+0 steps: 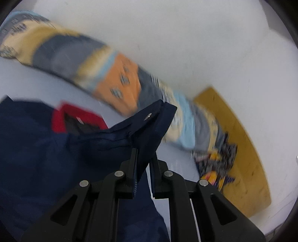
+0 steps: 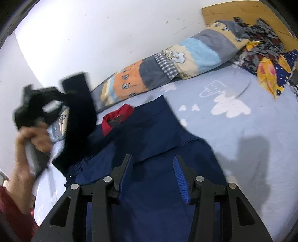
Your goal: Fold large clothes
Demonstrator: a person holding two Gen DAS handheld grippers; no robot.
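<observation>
Right up close, the left hand-held gripper [image 1: 143, 156] is pinching a flap of the navy garment [image 1: 55, 149], fingers pressed onto the cloth and lifting it off the bed [image 2: 242, 149]. The right hand-held gripper [image 2: 152, 167] hangs above the same navy garment [image 2: 158, 134] with its fingers spread, gripping nothing. The garment lies spread on the light blue sheet, red collar lining [image 2: 117, 117] showing. Beyond it, a long patchwork pillow [image 2: 167, 63] runs along the white wall [image 2: 93, 37], a crumpled patterned cloth [image 2: 264, 61] at its far end by the wooden headboard [image 2: 232, 13].
</observation>
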